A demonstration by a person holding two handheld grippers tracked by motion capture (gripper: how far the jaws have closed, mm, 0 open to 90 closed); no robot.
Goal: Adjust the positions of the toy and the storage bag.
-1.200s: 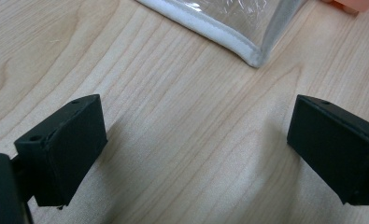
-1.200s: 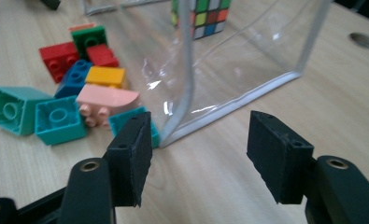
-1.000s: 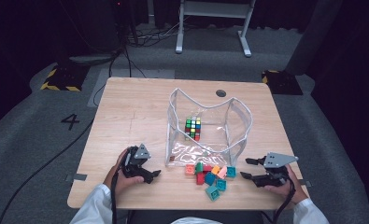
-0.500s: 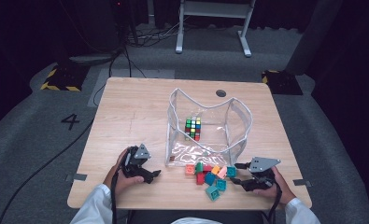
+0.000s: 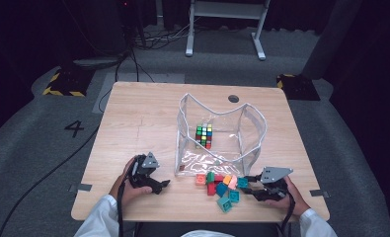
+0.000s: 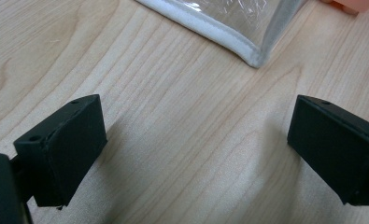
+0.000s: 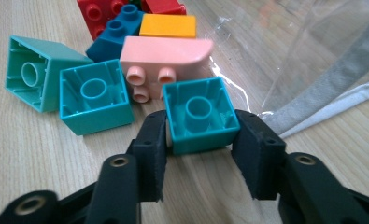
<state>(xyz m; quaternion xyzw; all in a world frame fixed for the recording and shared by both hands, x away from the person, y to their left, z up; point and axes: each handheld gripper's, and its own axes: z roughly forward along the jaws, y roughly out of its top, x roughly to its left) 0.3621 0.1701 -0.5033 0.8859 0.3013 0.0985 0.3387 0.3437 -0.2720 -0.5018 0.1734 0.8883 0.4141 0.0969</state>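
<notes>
At a wooden table, a person works 2 hand-held grippers beside a heap of toy bricks. The right gripper has its 2 black jaws set on either side of a teal brick that lies hollow side up at the near edge of the heap; the pads touch or all but touch its left and right walls, and whether they already squeeze it I cannot tell. The brick rests on the tabletop, square on to the jaws and straight ahead of them, pressed against a pink brick behind it. A second teal brick sits just to its left, a third farther left.

The clear pouch, open at the top with a colour-puzzle cube inside, stands just beyond the heap, ahead and to the right of the held brick as the right gripper sees it. Any lift likely goes up and over that white-edged rim.

The left gripper rests wide open and empty on bare wood, near the pouch's front left corner, well apart from the bricks.
</notes>
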